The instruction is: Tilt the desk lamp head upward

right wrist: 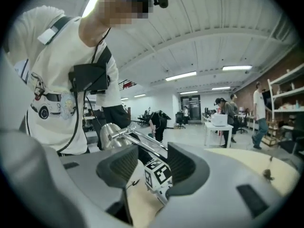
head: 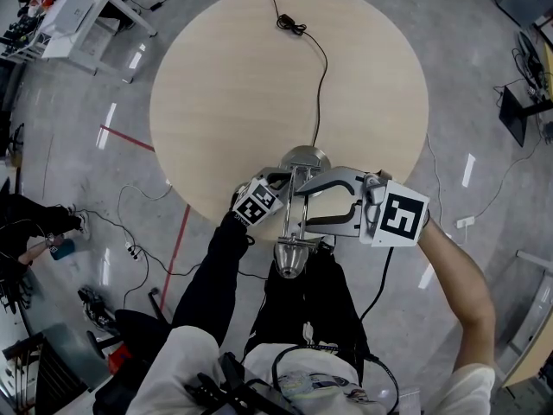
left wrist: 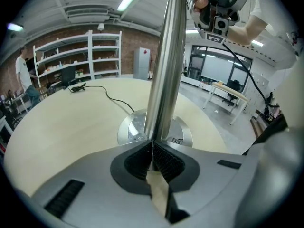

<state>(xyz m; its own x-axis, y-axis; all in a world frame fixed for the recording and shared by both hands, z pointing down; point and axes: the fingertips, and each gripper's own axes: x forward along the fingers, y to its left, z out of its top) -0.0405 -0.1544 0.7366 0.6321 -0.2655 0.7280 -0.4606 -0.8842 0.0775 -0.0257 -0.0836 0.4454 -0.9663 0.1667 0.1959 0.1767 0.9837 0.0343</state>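
Note:
A chrome desk lamp stands at the near edge of the round table [head: 225, 85]. Its round base [head: 304, 157] rests on the tabletop, and its head [head: 291, 258] overhangs the edge towards me. My left gripper [head: 280, 181] is shut on the lamp's upright pole [left wrist: 164, 70] just above the base [left wrist: 135, 127]; the pads [left wrist: 167, 159] press against the pole. My right gripper [head: 302, 199] is open, its jaws straddling the lamp's thin arm rods [right wrist: 140, 144] with a wide gap either side. In the right gripper view the lamp head [right wrist: 108, 133] shows beyond them.
The lamp's black cable [head: 321, 67] runs across the table to a loose plug [head: 285, 22] at the far side. Off the table are a white desk [head: 73, 20], a power strip [head: 131, 251] and a red tape line [head: 177, 245]. People stand far off [right wrist: 259, 113].

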